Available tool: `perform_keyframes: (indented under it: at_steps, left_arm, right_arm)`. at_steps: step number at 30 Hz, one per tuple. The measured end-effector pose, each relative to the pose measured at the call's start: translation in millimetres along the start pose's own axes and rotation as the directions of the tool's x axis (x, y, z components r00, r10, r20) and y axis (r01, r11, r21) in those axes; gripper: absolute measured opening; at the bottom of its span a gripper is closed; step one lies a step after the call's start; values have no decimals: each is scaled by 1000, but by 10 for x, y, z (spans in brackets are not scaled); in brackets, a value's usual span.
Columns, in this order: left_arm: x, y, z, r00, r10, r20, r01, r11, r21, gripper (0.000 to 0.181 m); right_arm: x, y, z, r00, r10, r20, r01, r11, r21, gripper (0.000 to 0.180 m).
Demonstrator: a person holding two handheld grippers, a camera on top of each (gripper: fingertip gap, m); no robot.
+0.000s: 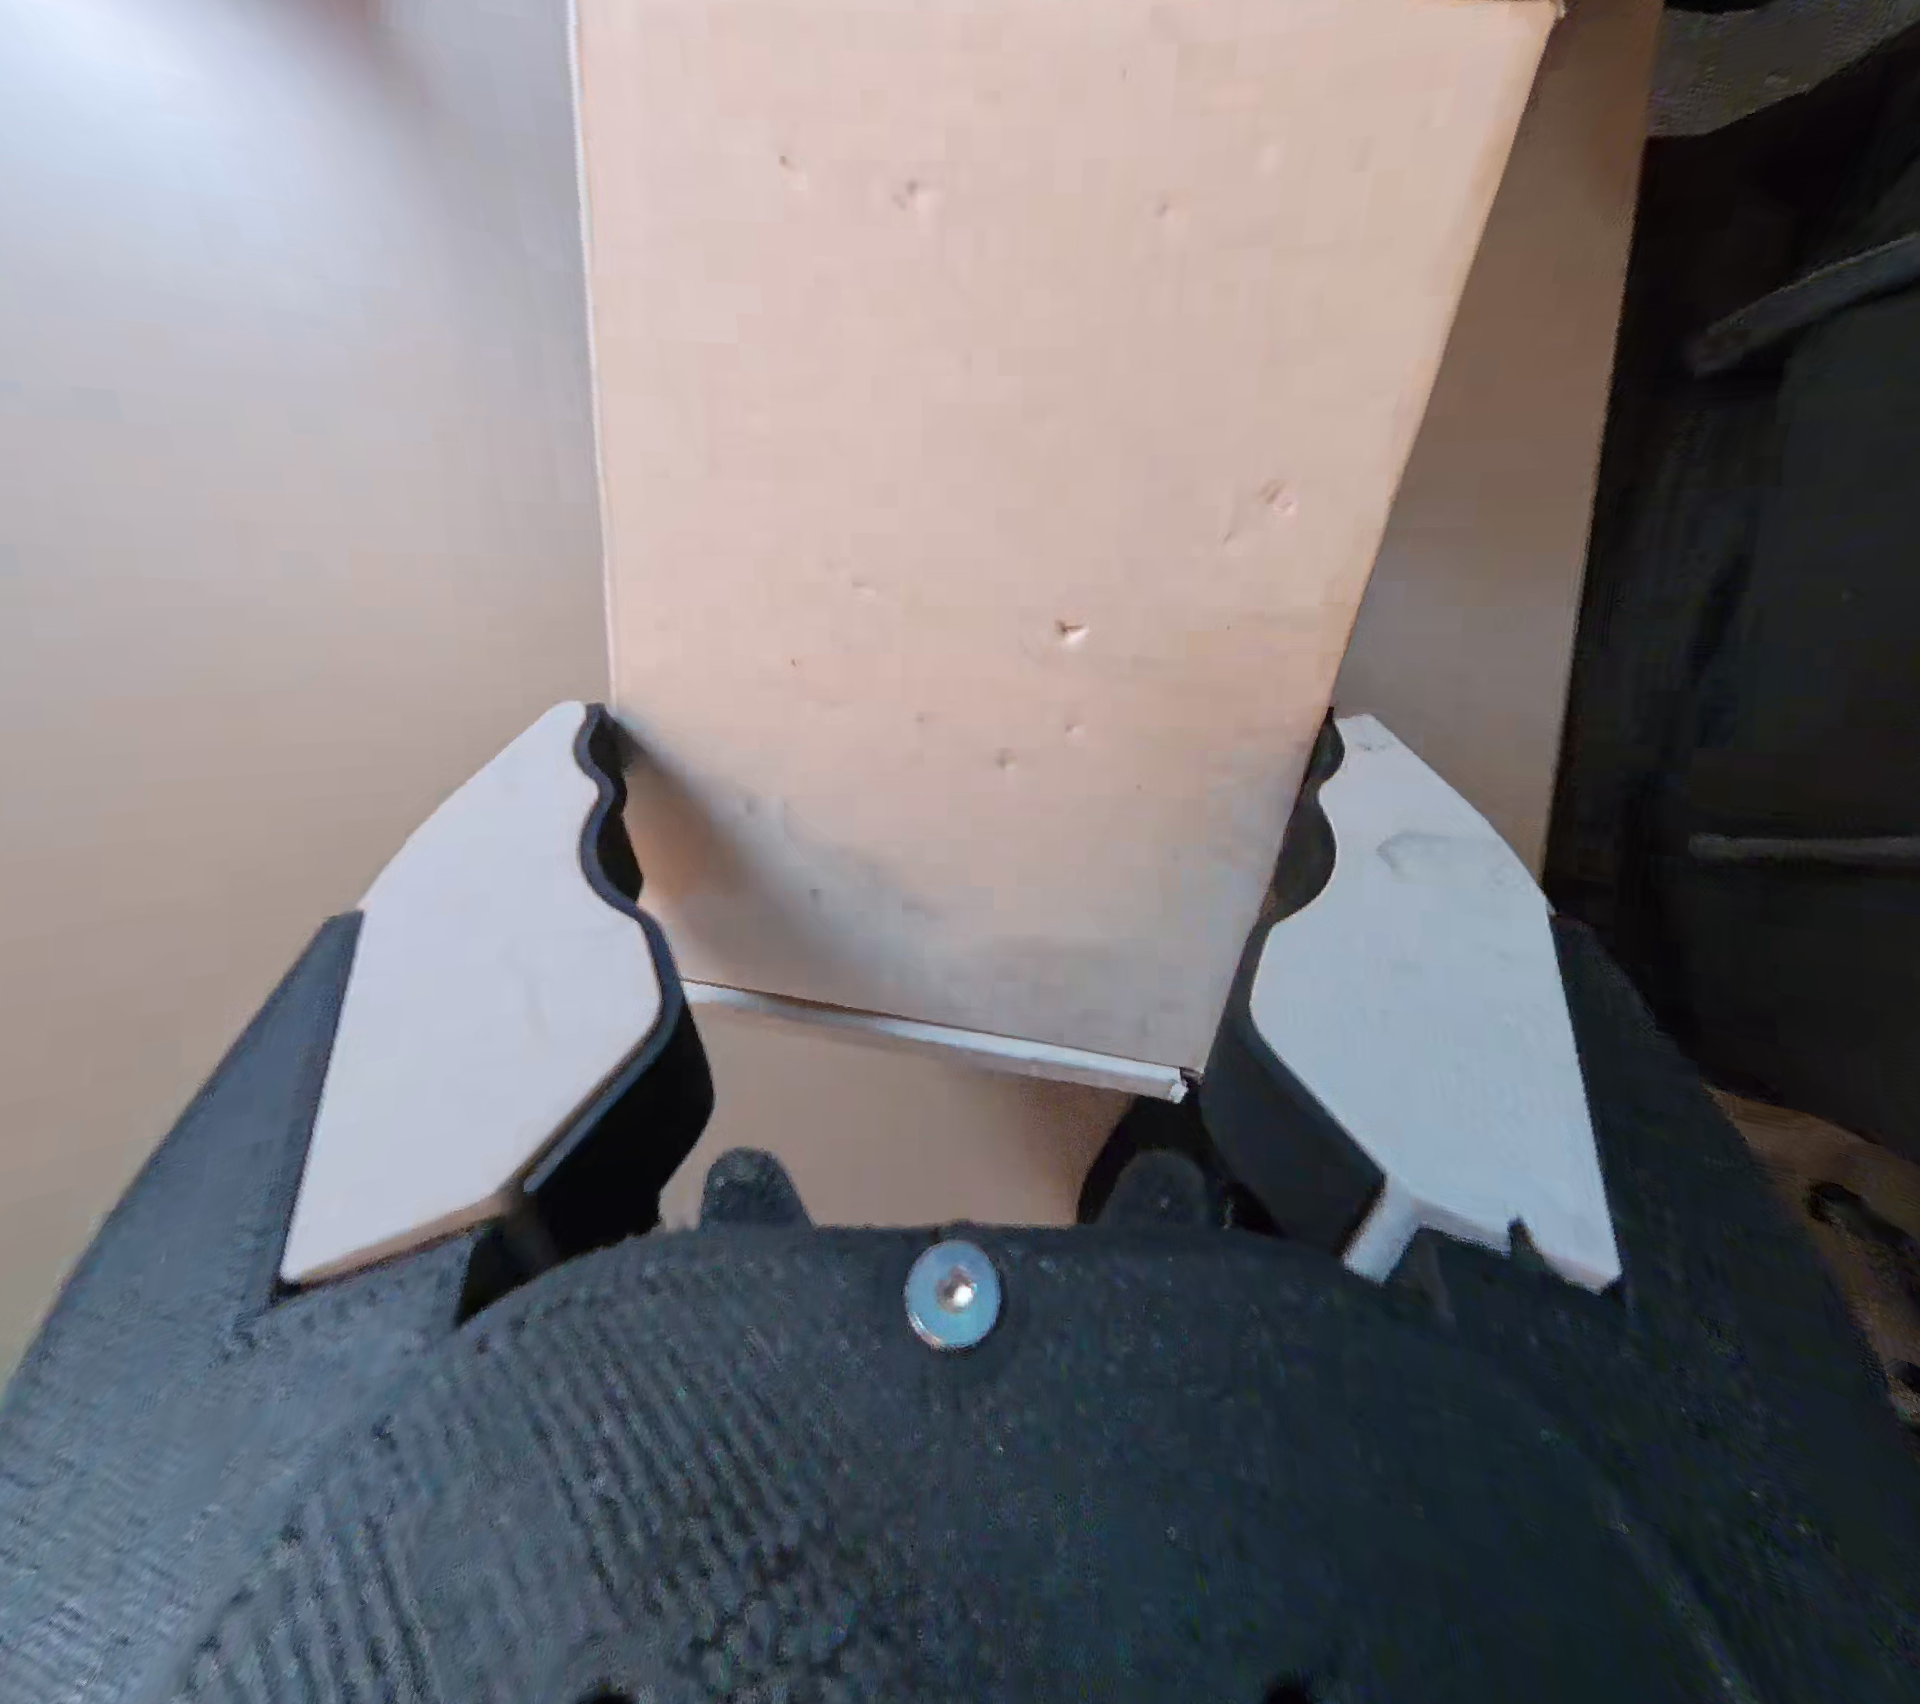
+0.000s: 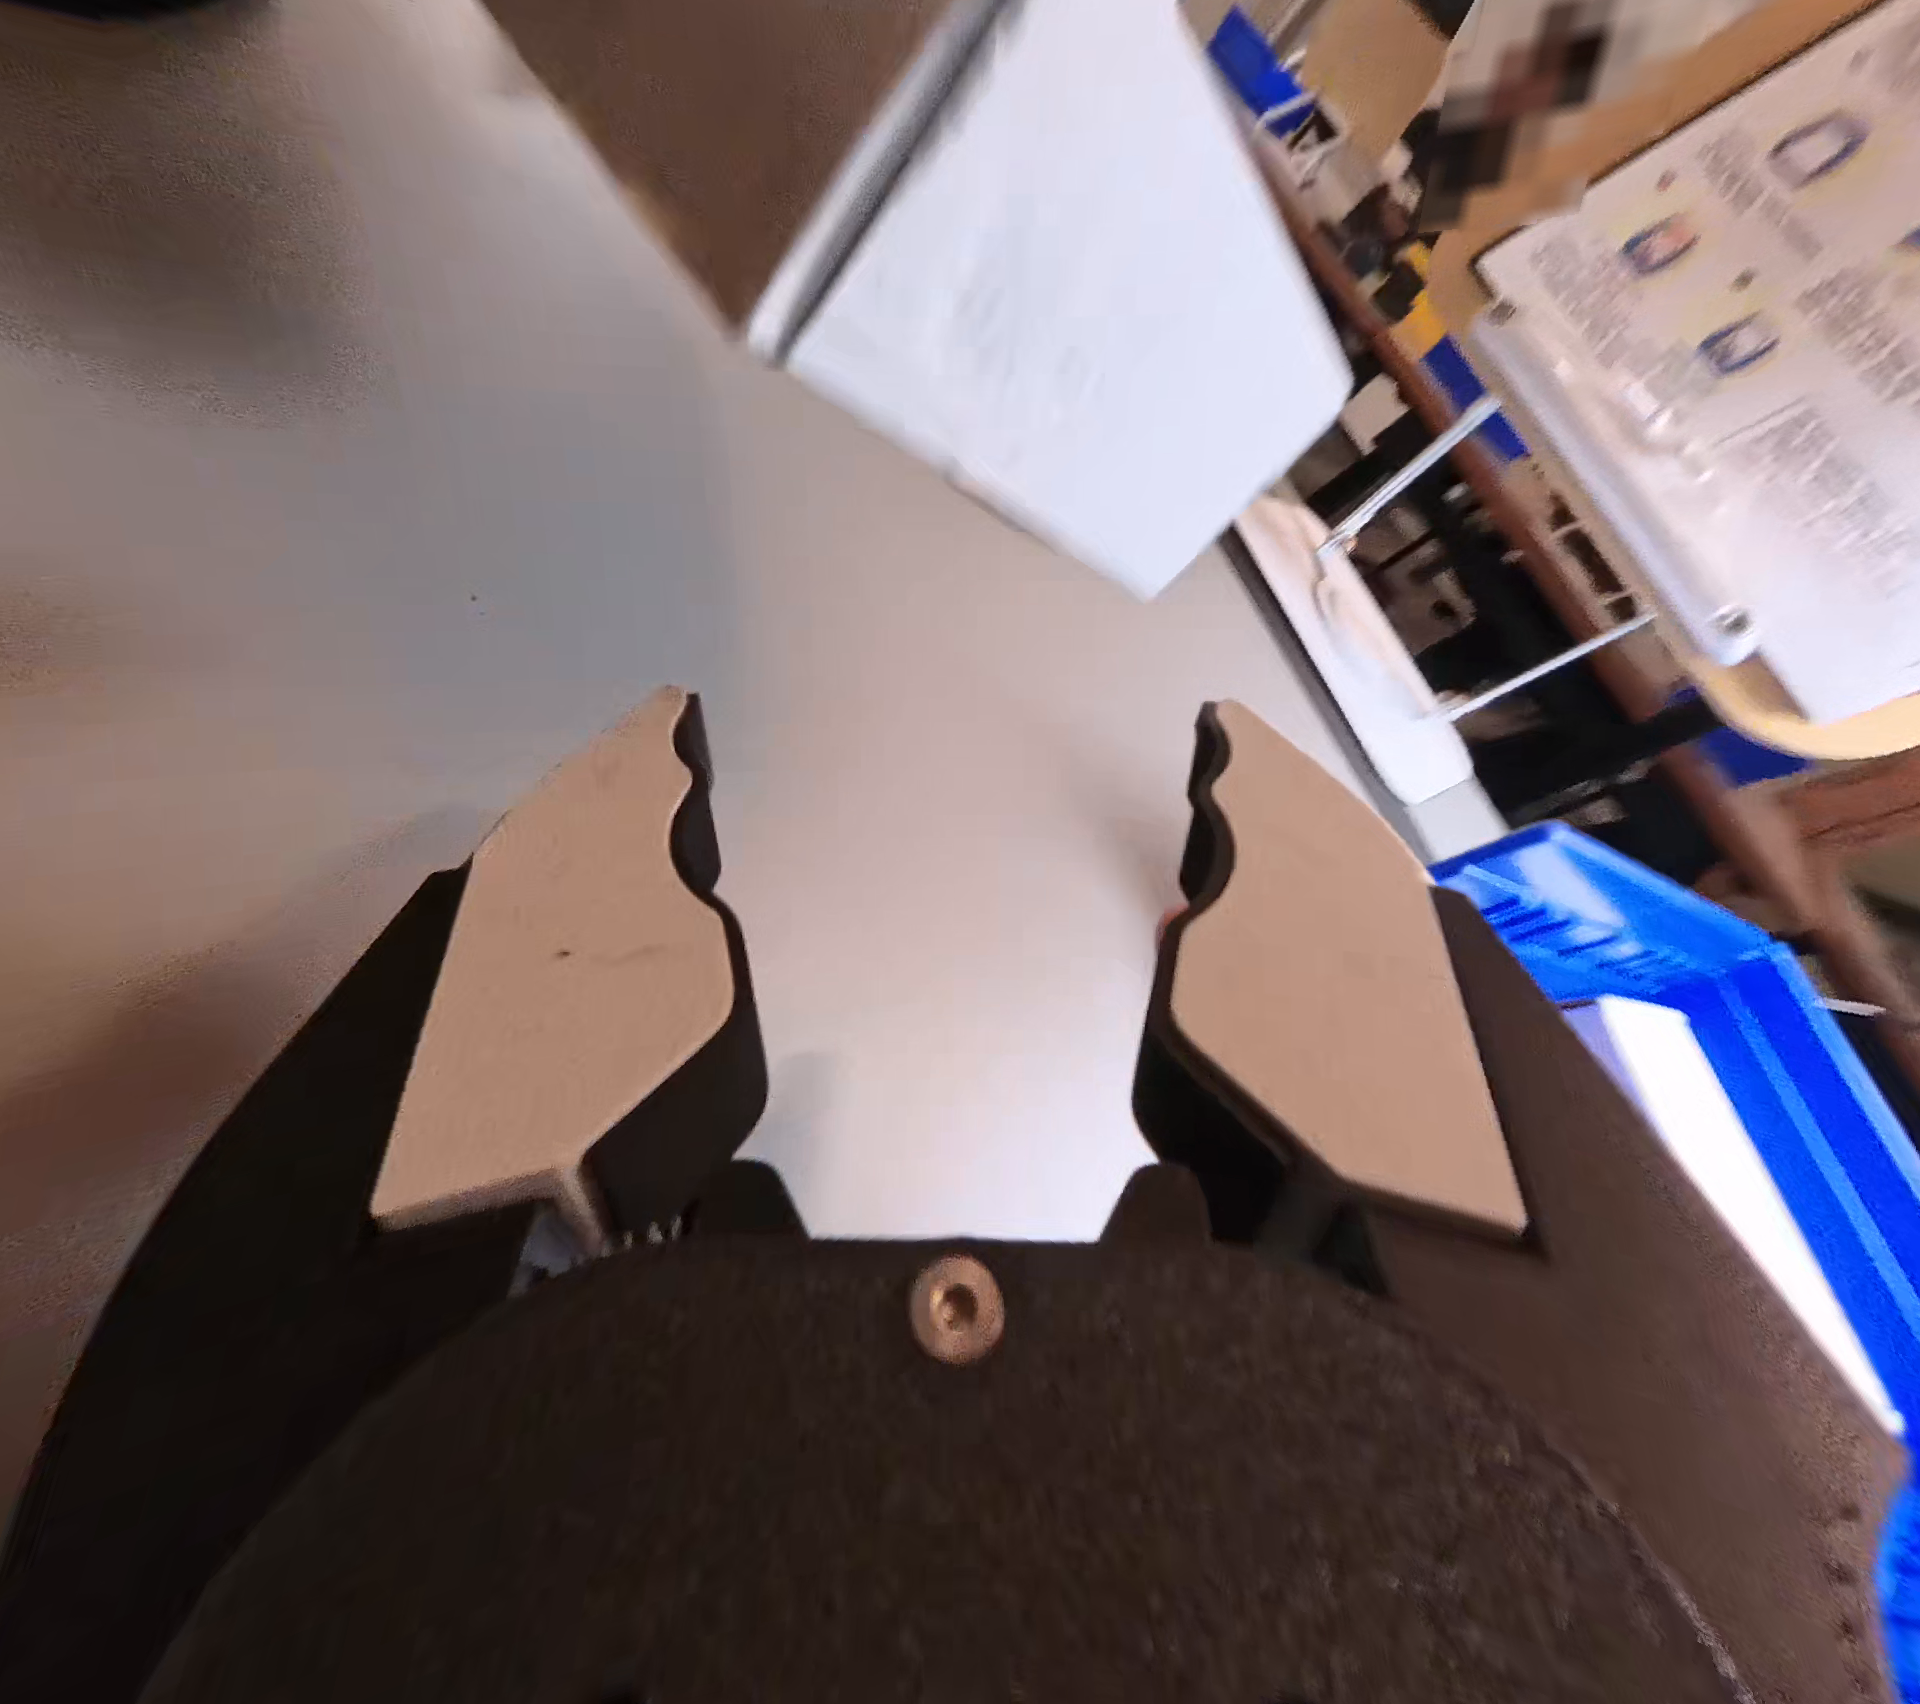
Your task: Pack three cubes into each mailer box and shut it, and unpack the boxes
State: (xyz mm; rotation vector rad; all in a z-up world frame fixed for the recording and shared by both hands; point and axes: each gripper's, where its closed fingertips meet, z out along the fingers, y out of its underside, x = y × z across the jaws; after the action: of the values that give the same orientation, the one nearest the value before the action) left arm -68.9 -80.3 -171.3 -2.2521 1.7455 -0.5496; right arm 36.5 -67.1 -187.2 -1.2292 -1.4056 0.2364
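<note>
A pale cardboard mailer box [image 1: 987,366] fills the left wrist view with its lid shut. My left gripper [image 1: 966,724] is shut on the box, one finger against each side of its near end. In the right wrist view the same box [image 2: 1039,324] shows blurred and tilted above the white table [image 2: 416,511], ahead of my right gripper [image 2: 948,704]. The right gripper is open and empty, well apart from the box. No cubes are in view.
A blue bin [image 2: 1662,979] stands at the right edge of the table beside my right gripper. Shelves with papers [image 2: 1714,355] lie beyond the table's right side. A black chair [image 1: 1766,511] stands right of the box. Tip to tip, the grippers are about 12 cm apart.
</note>
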Motion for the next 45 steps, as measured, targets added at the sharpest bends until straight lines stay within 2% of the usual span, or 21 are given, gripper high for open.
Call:
perform_keyframes:
  at_steps: [3, 5, 8, 9, 10, 13, 15, 17, 20, 23, 27, 32, 34, 37, 41, 45]
  left_arm:
    - [151, -71, 259, 994, -24, -108, 20, 999, -32, 122]
    - [263, -98, 357, 985, -28, -170, 19, 998, -55, 121]
    - [363, -138, 434, 978, 1, -207, -13, 998, -57, 121]
    - [366, -149, 439, 979, 25, -202, -34, 999, -40, 115]
    - [364, -186, 425, 980, 59, -191, -59, 998, 7, 106]
    - [421, -291, 313, 977, 140, -158, -114, 980, 163, 109]
    - [461, -342, 225, 979, 175, -101, -141, 950, 279, 109]
    - [492, -339, 158, 983, 174, -54, -141, 915, 379, 109]
    - [488, -232, 159, 992, 126, -1, -110, 863, 494, 110]
    - [421, -134, 330, 998, 43, 42, -59, 818, 573, 106]
    - [413, -149, 545, 999, -36, 39, 5, 794, 608, 87]
    - [351, -134, 548, 994, -57, 90, -8, 802, 597, 78]
    - [353, -134, 551, 994, -64, 92, -3, 807, 591, 77]
    - [356, -135, 548, 993, -83, 85, 17, 805, 593, 77]
    - [342, -110, 526, 991, -108, 84, 38, 805, 592, 75]
    - [342, -91, 497, 988, -122, 96, 42, 808, 588, 75]
  right_arm:
    - [-44, -102, -11, 986, -159, -54, 160, 987, 24, 95]
    - [-161, -241, -23, 946, -312, -84, 317, 947, 53, 95]
    - [-383, -387, -17, 911, -406, -65, 411, 906, 97, 80]
    - [-407, -385, -15, 914, -402, -52, 405, 908, 105, 79]
    - [-417, -356, -11, 933, -361, -16, 360, 927, 108, 79]
    - [-347, -258, -21, 982, -166, 85, 155, 981, 117, 79]
    - [-315, -177, -22, 985, -4, 170, -12, 995, 94, 79]
    - [-289, -165, -50, 951, 156, 267, -185, 979, 85, 79]
    - [-301, -145, -84, 841, 351, 412, -397, 917, 30, 79]
    - [-328, -152, -88, 759, 426, 493, -482, 876, -15, 79]
    - [-349, -163, -15, 712, 486, 506, -536, 843, -56, 80]
    - [-81, -186, -80, 838, 437, 327, -454, 891, -27, 82]
    - [63, -311, -161, 906, 353, 232, -367, 930, 19, 80]
    - [124, -451, -190, 980, 164, 115, -165, 986, -6, 77]
    - [110, -576, -148, 998, -33, 50, 35, 998, -60, 67]
    - [121, -681, -122, 994, -104, 38, 106, 992, -67, 60]
